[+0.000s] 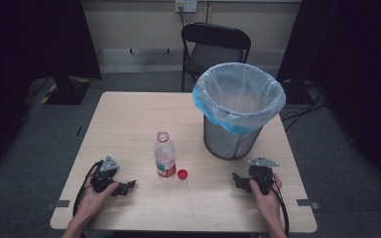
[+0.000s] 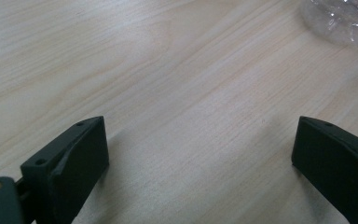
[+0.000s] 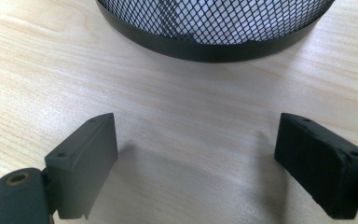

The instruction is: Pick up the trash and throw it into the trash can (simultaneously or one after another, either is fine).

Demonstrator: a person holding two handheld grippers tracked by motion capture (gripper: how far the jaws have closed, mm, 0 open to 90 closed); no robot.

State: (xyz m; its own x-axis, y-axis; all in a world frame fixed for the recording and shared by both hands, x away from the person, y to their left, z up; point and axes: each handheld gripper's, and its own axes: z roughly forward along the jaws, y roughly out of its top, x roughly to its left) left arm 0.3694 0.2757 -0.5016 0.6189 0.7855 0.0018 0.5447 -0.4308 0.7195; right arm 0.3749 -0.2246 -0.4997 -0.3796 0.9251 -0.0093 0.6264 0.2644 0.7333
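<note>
Resting near the desk's front edge, the left gripper has its jaws spread wide over bare wood, pinching nothing. The right gripper, near the front right corner, gapes equally wide and empty, just short of the mesh bin. Between them the uncapped bottle stands upright, its red cap just beside it.

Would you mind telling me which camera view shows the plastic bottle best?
The high view: the plastic bottle stands upright and uncapped on the table, whole, with the red cap beside it. The left gripper view catches just a blurred clear edge of it at the top right corner. The right gripper view faces the mesh bin instead.
</note>
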